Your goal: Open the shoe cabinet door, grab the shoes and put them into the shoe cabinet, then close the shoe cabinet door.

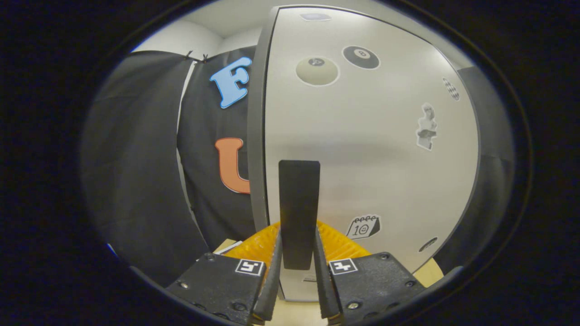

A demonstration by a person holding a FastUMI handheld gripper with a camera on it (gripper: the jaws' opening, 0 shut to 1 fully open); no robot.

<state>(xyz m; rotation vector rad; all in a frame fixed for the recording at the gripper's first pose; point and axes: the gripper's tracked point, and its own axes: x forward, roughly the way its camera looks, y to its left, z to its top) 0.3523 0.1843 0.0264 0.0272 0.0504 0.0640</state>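
— What is the shoe cabinet door point(362, 149) made of?
— It looks like a smooth panel with a soft satin sheen. The handle point(298, 213) on it is matt and dark, maybe plastic, and the gripper point(297, 271) closes on it from both sides.
— And the stickers point(361, 57)?
— Flat, like printed paper or vinyl.
— The wall behind?
— The booth wall point(136, 172) is matt cloth. The floor point(297, 312) looks like pale wood.
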